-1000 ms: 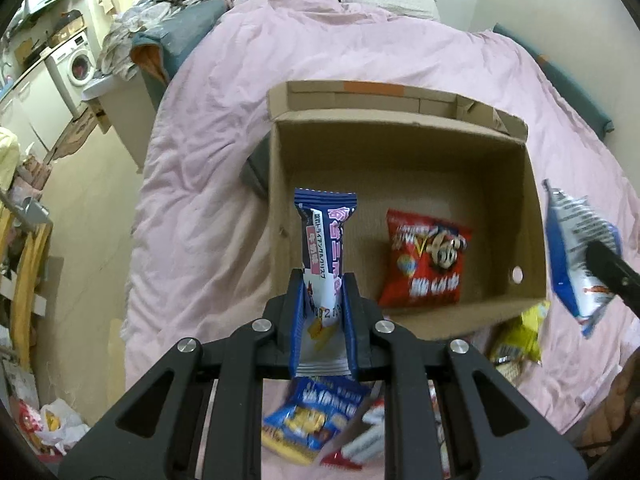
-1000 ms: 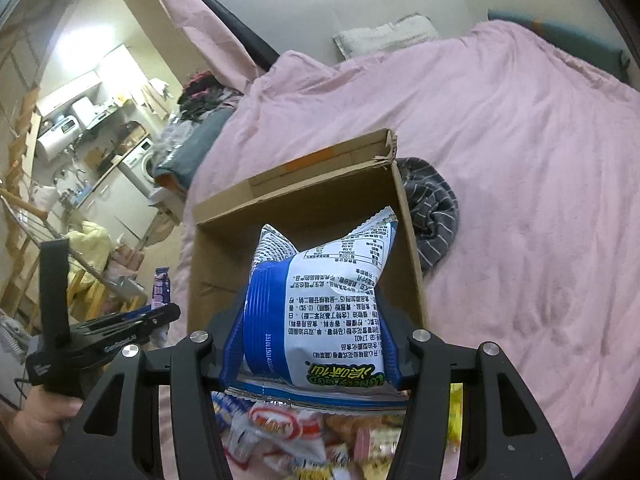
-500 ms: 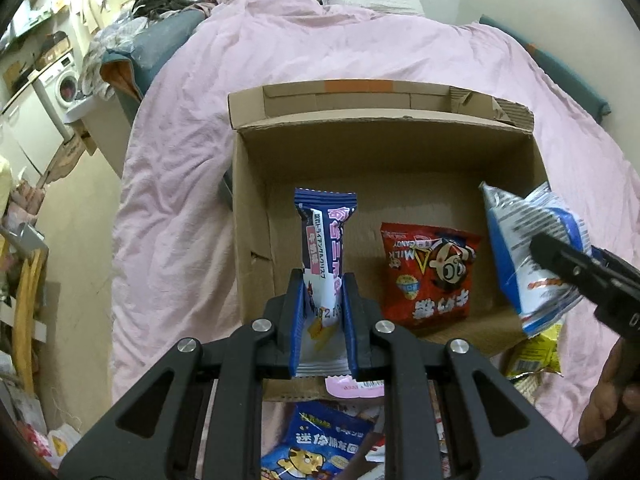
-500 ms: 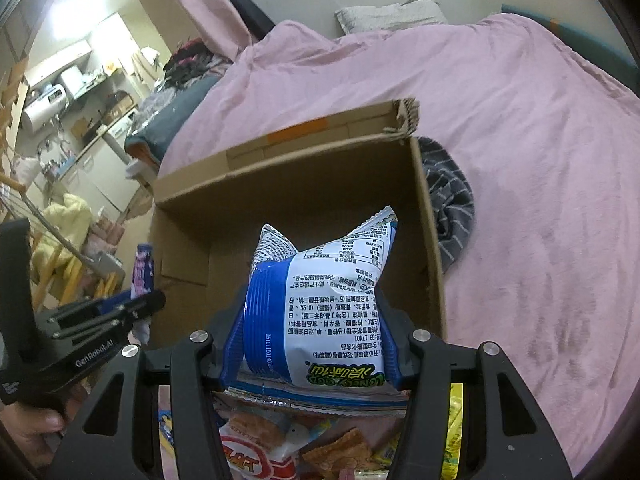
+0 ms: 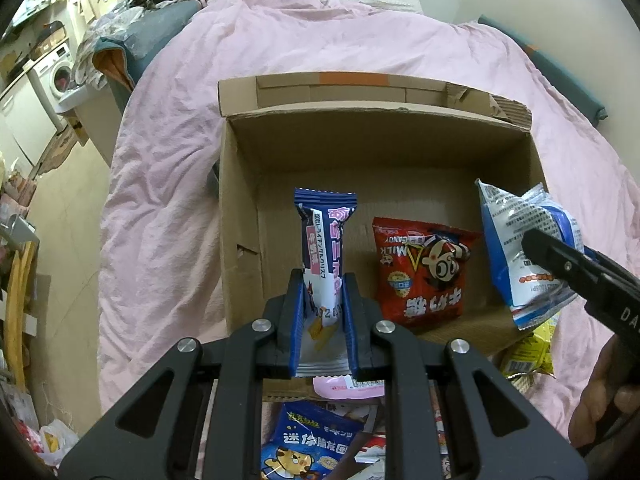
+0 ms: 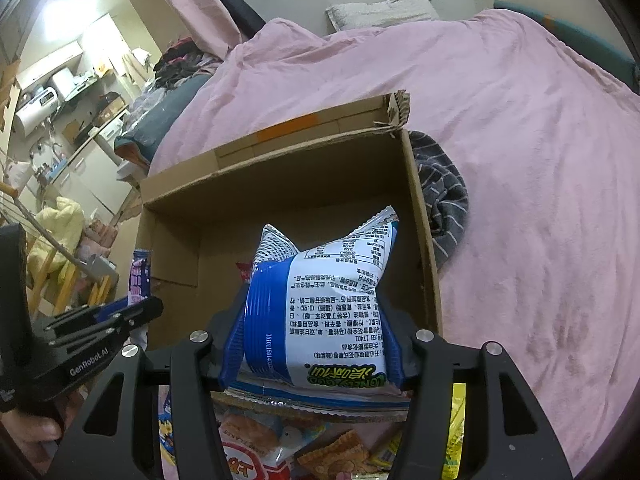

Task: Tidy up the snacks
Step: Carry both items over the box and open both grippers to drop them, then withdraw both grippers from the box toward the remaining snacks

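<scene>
The cardboard box (image 5: 240, 216) stands open on top, and its far half is bare floor. A red candy bag (image 5: 420, 276) lies near the front wall, right of centre. The upright flap (image 5: 352, 88) blocks the far side. Loose snack packets (image 6: 280, 448) crowd the bed (image 6: 520, 160) just before the near wall.

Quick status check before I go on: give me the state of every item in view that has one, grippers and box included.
left gripper: shut on the navy wafer bar, held upright over the box.
right gripper: jaws just opening, blue-and-white snack bag still between them.
cardboard box: open, flaps up, on the pink duvet.
red candy bag: lying flat inside the box.
</scene>
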Demonstrator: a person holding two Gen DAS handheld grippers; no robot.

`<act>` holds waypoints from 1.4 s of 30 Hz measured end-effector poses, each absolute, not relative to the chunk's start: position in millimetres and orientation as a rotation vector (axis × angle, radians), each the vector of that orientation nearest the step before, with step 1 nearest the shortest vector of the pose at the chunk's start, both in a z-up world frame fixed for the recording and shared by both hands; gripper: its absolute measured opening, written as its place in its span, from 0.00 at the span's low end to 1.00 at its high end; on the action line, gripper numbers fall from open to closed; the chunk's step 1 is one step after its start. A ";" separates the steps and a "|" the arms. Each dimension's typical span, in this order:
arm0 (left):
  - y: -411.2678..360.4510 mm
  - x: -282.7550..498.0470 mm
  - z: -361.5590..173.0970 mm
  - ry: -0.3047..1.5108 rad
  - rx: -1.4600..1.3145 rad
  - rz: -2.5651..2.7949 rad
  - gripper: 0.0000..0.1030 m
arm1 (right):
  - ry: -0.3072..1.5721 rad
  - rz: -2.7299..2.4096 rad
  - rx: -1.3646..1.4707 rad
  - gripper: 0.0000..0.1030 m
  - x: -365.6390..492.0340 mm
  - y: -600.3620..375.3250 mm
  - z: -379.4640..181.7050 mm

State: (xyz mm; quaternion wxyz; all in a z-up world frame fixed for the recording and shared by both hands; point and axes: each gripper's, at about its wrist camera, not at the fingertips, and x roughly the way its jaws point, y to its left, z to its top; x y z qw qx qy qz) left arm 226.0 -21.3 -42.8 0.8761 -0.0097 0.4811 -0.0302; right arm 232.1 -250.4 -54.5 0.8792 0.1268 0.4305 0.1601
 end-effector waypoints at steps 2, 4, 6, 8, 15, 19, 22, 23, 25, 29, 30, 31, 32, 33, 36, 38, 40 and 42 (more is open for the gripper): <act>-21.6 225.8 -42.5 1.005 -0.023 -0.064 0.15 | 0.893 0.342 0.280 0.71 230.2 -252.5 -54.3; -20.9 225.7 -42.8 1.012 -0.034 -0.066 0.15 | 0.874 0.344 0.293 0.85 227.4 -255.5 -51.4; -19.6 225.3 -42.9 1.016 -0.044 -0.066 0.15 | 0.857 0.341 0.294 0.86 226.6 -257.9 -48.4; -19.1 224.7 -42.6 1.016 -0.045 -0.066 0.15 | 0.850 0.342 0.305 0.89 226.2 -259.8 -47.3; -18.1 224.2 -42.1 1.019 -0.054 -0.069 0.16 | 0.862 0.353 0.317 0.89 228.1 -260.9 -47.5; -16.0 222.2 -39.2 1.010 -0.069 -0.084 0.46 | 0.861 0.357 0.309 0.89 228.0 -258.9 -47.0; -14.1 218.8 -34.1 0.980 -0.090 -0.083 0.74 | 0.864 0.361 0.312 0.89 228.3 -258.8 -47.2; -14.0 218.1 -32.3 0.971 -0.091 -0.080 0.76 | 0.864 0.361 0.312 0.89 229.0 -258.6 -47.1; -13.9 217.6 -30.9 0.964 -0.088 -0.076 0.76 | 0.864 0.360 0.311 0.89 228.7 -258.5 -47.4; -11.3 218.4 -31.3 0.972 -0.109 -0.074 0.76 | 0.862 0.361 0.313 0.89 227.6 -258.4 -47.3; -10.7 218.1 -31.6 0.974 -0.114 -0.073 0.76 | 0.861 0.359 0.313 0.89 226.2 -258.3 -46.7; -10.4 217.2 -31.5 0.974 -0.117 -0.074 0.76 | 0.860 0.360 0.314 0.89 225.2 -258.1 -46.2; -10.5 215.9 -31.1 0.971 -0.114 -0.073 0.76 | 0.857 0.362 0.316 0.89 224.0 -257.8 -45.1; -10.5 214.4 -30.9 0.966 -0.109 -0.070 0.76 | 0.852 0.365 0.316 0.89 222.5 -257.6 -43.4; -9.9 209.9 -28.0 0.947 -0.100 -0.064 0.76 | 0.839 0.364 0.312 0.89 218.7 -258.3 -39.3; -8.8 205.7 -24.5 0.926 -0.099 -0.064 0.76 | 0.838 0.365 0.323 0.89 217.0 -259.7 -38.1; -8.7 200.7 -18.4 0.895 -0.084 -0.052 0.76 | 0.840 0.361 0.333 0.89 215.0 -262.0 -37.2; -7.7 195.4 -11.2 0.860 -0.085 -0.050 0.76 | 0.839 0.360 0.344 0.89 212.2 -264.7 -35.8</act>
